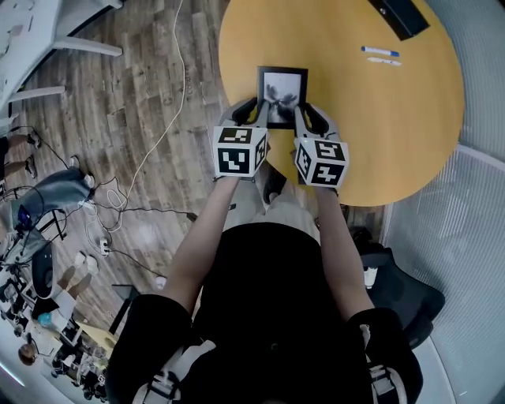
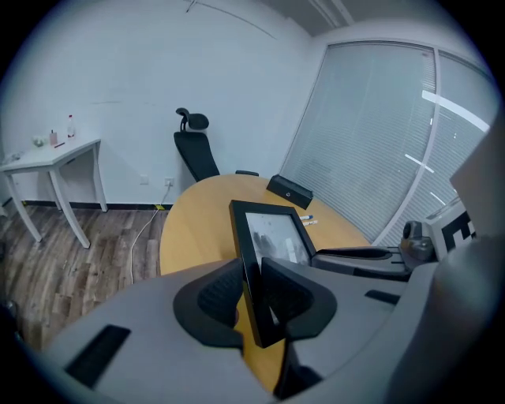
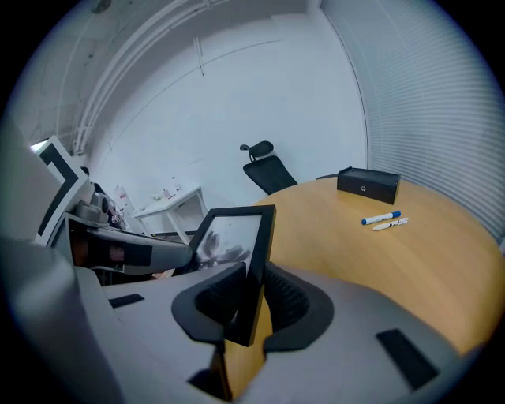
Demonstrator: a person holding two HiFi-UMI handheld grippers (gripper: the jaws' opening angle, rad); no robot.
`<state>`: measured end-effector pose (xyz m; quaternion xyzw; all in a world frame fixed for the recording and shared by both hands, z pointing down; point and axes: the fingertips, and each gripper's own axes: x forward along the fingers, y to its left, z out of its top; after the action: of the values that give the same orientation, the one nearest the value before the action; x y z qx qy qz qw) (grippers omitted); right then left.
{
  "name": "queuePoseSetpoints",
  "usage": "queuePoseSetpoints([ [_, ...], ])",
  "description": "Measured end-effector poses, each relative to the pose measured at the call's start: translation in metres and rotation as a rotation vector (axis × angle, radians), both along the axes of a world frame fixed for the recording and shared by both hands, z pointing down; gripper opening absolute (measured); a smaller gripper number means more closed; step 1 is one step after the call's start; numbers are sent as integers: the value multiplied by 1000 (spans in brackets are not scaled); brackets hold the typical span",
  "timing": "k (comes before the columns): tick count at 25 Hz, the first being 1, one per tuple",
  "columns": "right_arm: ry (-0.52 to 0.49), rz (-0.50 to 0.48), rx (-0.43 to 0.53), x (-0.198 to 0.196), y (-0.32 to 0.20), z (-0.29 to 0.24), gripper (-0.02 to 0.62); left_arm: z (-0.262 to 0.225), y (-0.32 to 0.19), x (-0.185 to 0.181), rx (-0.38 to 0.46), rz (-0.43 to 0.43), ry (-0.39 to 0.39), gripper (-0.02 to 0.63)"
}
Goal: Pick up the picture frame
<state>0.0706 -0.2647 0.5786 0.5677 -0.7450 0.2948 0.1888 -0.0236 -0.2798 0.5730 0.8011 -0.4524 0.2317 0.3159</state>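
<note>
At the far left of the room, a white cable point(image 1: 170, 102) trails over the wooden floor point(image 1: 134, 118), and a small white table point(image 2: 51, 154) stands against the wall with a few small items on it that are too small to tell. Right of it, a black office chair point(image 2: 197, 154) sits behind the far side of the round wooden bench point(image 1: 394, 118).

Over the near left part of that bench, the left tool point(image 1: 251, 110) is clamped on the left edge of the picture frame point(image 1: 282, 96). Its dark ribbed pads point(image 2: 217, 296) press on either face of the black moulding. The frame is held between the two tools, clear of the bench top and tilted, with its glass face up and a dark, blurry picture under the glass. The right tool point(image 1: 304, 114) grips the opposite, right edge the same way, its pads point(image 3: 288, 296) closed on the frame's border. The marker cubes of both tools sit side by side just near of the frame.

Farther right on the bench, well apart from the frame, a black box point(image 1: 398, 14) lies at the far edge. Two markers point(image 1: 381, 55) lie close together near it, one with a blue cap. At the far right, pale blinds point(image 2: 379, 142) cover the window.
</note>
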Motion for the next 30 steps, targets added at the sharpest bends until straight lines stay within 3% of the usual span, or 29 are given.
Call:
queuePoseSetpoints([
  [11, -13, -3, 161, 22, 50, -85, 92, -91, 52, 23, 202, 9, -32, 87],
  [30, -24, -38, 416, 47, 130, -217, 92, -222, 135, 46, 457, -16, 28, 87],
])
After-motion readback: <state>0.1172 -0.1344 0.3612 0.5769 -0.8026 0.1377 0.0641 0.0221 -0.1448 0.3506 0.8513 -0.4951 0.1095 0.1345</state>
